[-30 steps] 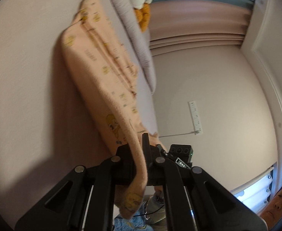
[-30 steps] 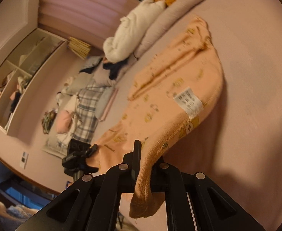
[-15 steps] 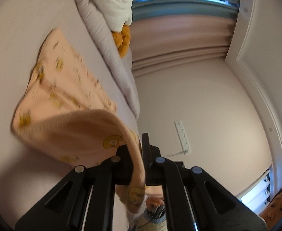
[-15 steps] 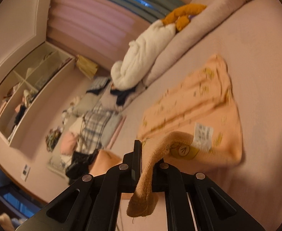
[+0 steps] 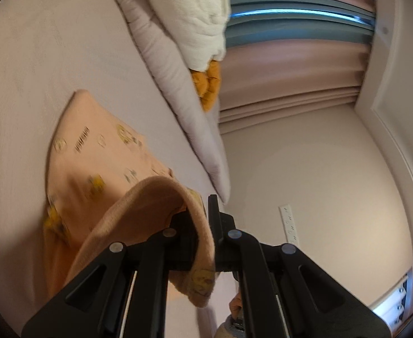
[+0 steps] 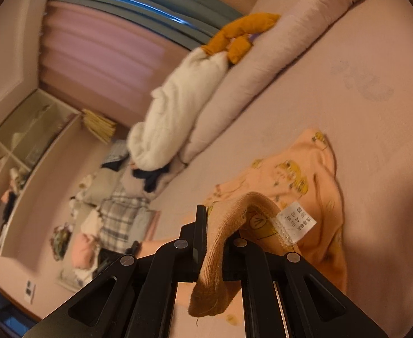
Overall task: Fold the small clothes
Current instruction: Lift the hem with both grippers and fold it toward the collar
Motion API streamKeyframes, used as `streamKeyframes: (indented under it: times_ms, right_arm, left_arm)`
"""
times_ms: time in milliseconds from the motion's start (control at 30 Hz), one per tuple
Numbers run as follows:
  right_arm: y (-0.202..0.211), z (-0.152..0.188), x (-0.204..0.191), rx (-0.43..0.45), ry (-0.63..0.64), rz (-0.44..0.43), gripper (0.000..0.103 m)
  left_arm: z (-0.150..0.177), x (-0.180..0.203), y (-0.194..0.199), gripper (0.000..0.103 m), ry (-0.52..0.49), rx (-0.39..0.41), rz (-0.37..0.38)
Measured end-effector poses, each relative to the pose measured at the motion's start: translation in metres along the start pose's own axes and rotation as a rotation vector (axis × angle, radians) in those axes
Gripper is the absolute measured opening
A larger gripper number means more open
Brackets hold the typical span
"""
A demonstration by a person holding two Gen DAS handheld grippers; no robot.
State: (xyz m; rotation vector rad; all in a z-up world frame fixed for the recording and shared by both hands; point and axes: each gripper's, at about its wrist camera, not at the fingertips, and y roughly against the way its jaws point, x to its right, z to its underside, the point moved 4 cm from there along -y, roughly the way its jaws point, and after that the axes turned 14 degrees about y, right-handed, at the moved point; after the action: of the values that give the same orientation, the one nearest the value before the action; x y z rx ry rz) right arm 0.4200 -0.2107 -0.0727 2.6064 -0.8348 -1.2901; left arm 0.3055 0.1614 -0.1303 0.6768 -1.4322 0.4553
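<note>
A small peach garment (image 5: 93,157) with yellow cartoon prints lies on the pale pink bed (image 5: 37,42). Its near edge is lifted and curls over the part that lies flat. My left gripper (image 5: 206,214) is shut on one ribbed corner of that edge, which hangs down between the arms. In the right wrist view my right gripper (image 6: 217,219) is shut on the other ribbed corner of the peach garment (image 6: 299,180). A white care label (image 6: 296,221) sticks out beside the right fingers.
A long pale pillow (image 5: 172,84) runs along the bed's far side, with a white fluffy blanket (image 6: 178,107) and a mustard soft toy (image 6: 237,39) on it. Beyond the bed lie a heap of clothes (image 6: 113,214), open shelves (image 6: 17,163) and pink curtains (image 5: 290,67).
Both grippers have carried the garment's held edge forward over the rest of it. The garment has gone from a stretched, hanging sheet to a short doubled shape on the bed.
</note>
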Motion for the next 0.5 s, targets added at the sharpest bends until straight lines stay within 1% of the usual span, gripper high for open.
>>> streamKeyframes:
  times_ms: [33,100,200,267,333,400,433,467,500]
  right_arm:
    - [-0.006,-0.003,0.007,-0.018,-0.016,0.027,0.008]
    - [-0.017,-0.007,0.021,-0.04,-0.061,0.05,0.008]
    - [-0.026,-0.013,0.042,-0.049,-0.127,0.081,0.008]
    - [-0.03,-0.014,0.056,-0.059,-0.167,0.112,0.008]
    - [-0.036,-0.011,0.067,-0.099,-0.198,0.129,0.008]
    - [-0.041,-0.004,0.07,-0.155,-0.212,0.142,0.008]
    - [-0.041,-0.002,0.067,-0.175,-0.201,0.132,0.012]
    - [-0.04,-0.001,0.063,-0.187,-0.188,0.125,0.016]
    - [-0.036,0.001,0.058,-0.199,-0.169,0.114,0.028]
  left_arm:
    - [-0.007,-0.004,-0.003,0.003,0.013,0.006,-0.018]
    - [-0.021,-0.014,-0.01,0.003,0.044,0.021,-0.051]
    - [-0.037,-0.024,-0.015,0.003,0.09,0.042,-0.087]
    - [-0.046,-0.033,-0.02,0.004,0.111,0.054,-0.136]
    - [-0.051,-0.042,-0.027,0.004,0.131,0.047,-0.211]
    - [-0.048,-0.049,-0.031,0.011,0.134,0.005,-0.261]
    - [-0.047,-0.048,-0.033,0.019,0.125,-0.006,-0.28]
    - [-0.046,-0.048,-0.033,0.027,0.116,0.002,-0.301]
    - [-0.042,-0.044,-0.03,0.03,0.1,-0.014,-0.297]
